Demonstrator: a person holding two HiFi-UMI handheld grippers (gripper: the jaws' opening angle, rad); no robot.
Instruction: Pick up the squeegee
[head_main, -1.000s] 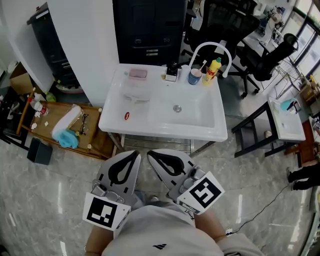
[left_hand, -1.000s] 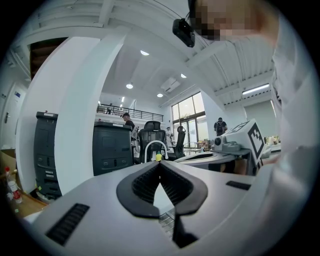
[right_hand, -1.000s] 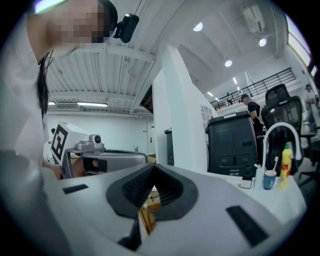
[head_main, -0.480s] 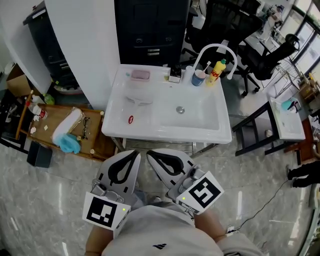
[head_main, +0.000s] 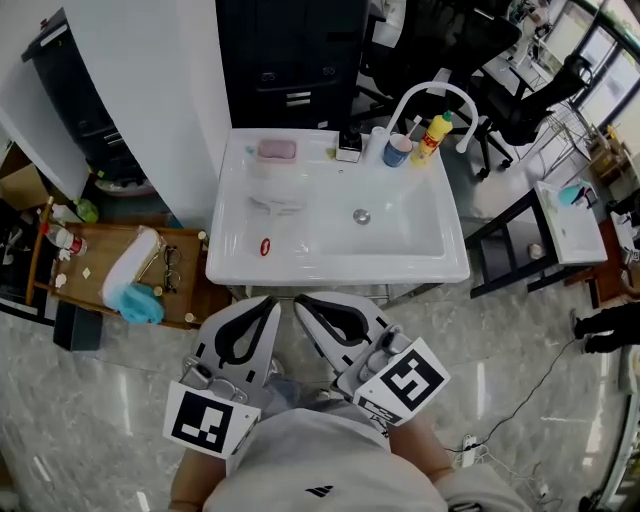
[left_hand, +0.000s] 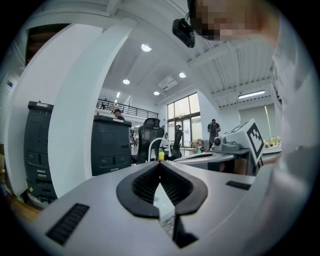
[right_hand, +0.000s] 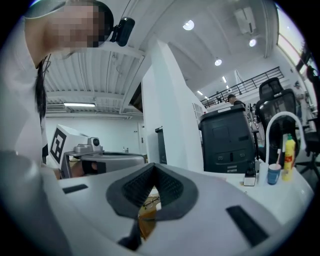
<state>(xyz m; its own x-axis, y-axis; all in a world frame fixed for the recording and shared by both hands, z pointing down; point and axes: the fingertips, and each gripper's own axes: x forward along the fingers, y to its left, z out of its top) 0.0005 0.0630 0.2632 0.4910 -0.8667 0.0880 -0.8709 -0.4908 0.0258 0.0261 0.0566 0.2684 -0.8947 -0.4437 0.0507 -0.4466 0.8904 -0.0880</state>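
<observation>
Both hand-held grippers are hanging close in front of the person's body and pointing level at the sink. The left hand-held gripper (head_main: 268, 305) is keeping its black ribbed pads pressed together at the tips, and its own view shows nothing between them. Just beside it, the right hand-held gripper (head_main: 303, 303) is doing the same, jaws closed and empty. Their tips are sitting near each other but apart, and each marker cube (head_main: 405, 382) is facing up toward the head camera.

Right beyond the tips, a white washbasin (head_main: 330, 272) is standing on a metal frame. The squeegee (head_main: 275, 205) is lying in the left part of the bowl, pale and see-through, so it is hard to make out against the white. It is lying well clear of both grippers. A small red item (head_main: 265, 247) is resting nearer the front edge on the same side, and the drain (head_main: 362, 216) is sitting toward the middle of the bowl.

Along the back ledge a pink soap dish (head_main: 277, 150) is sitting at the left. At the right a blue cup (head_main: 397, 152) and a yellow bottle (head_main: 432, 137) are standing under the white arched faucet (head_main: 430, 92).

To the left of the washbasin a low wooden counter (head_main: 95, 262) is carrying a blue cloth (head_main: 135, 302) and a pair of glasses (head_main: 170, 265). A black cabinet (head_main: 290, 50) is standing behind the washbasin, with office chairs (head_main: 520, 110) off to the right.
</observation>
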